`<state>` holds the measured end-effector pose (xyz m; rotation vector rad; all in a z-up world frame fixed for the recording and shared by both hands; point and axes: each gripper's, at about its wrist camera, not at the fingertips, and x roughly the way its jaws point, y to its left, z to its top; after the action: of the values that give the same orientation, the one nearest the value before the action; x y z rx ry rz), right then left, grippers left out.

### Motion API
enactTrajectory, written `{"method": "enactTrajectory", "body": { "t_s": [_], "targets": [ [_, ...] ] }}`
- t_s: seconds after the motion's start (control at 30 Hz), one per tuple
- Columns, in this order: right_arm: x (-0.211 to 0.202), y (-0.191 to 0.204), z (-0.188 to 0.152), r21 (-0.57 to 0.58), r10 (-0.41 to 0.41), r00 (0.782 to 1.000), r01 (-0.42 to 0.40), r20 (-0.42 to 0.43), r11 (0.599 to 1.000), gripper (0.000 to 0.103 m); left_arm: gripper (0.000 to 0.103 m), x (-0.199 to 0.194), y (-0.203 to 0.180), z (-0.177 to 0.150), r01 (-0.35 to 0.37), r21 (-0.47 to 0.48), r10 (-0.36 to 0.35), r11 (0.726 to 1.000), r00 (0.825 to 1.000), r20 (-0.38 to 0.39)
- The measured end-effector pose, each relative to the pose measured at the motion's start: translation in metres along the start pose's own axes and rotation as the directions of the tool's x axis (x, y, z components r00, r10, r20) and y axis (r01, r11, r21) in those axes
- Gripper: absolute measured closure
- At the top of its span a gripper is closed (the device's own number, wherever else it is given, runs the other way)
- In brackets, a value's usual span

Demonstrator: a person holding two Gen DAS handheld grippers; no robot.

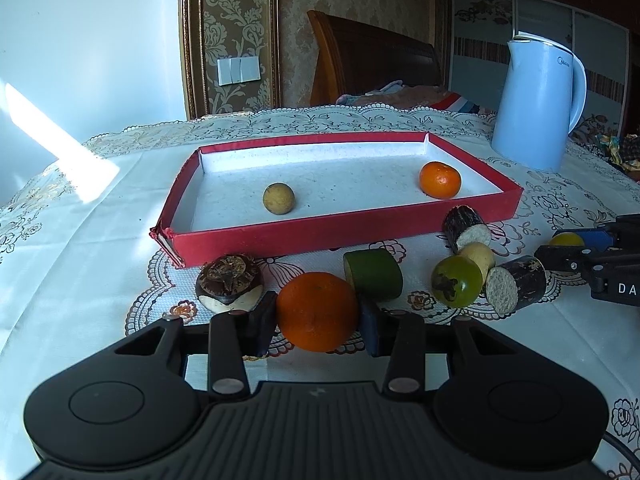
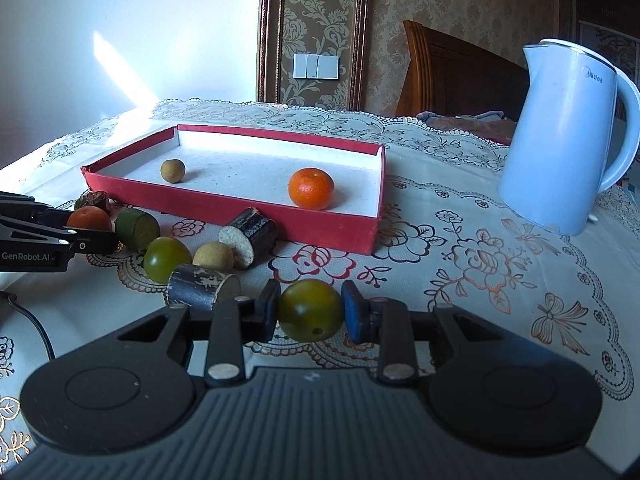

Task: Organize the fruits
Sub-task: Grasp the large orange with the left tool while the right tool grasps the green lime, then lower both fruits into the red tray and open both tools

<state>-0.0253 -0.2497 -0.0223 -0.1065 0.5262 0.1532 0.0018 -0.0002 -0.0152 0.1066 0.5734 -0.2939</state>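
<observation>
Two fruits already lie in the shallow red cardboard tray with a white floor, ahead of both grippers: a small round tan fruit and a small orange mandarin; by that count the sorting looks barely begun.

The left gripper has its pads pressed on either side of a large round orange, which sits low over the lace tablecloth; the right gripper is clamped on a round olive-green fruit.

Beyond the left gripper's fingertips and short of the tray, still unsorted, lie a brown-capped husk piece, a green cylindrical chunk, another green round fruit, a pale tan ball and two dark-barked cane sections; a pale blue electric kettle stands past the tray's right end.
</observation>
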Motion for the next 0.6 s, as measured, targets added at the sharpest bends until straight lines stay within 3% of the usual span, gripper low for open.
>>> {"method": "enactTrajectory", "body": {
  "t_s": [0.43,0.6],
  "targets": [
    [0.006,0.001,0.012,0.006,-0.002,1.000,0.002,-0.012,1.000,0.073,0.061,-0.003,-0.001,0.003,-0.051,0.003,0.051,0.999,0.999,0.013],
    [0.007,0.005,0.024,-0.006,-0.003,1.000,0.003,0.008,1.000,0.073,0.061,-0.009,0.002,0.011,-0.027,-0.035,0.027,0.999,1.000,0.015]
  ]
}}
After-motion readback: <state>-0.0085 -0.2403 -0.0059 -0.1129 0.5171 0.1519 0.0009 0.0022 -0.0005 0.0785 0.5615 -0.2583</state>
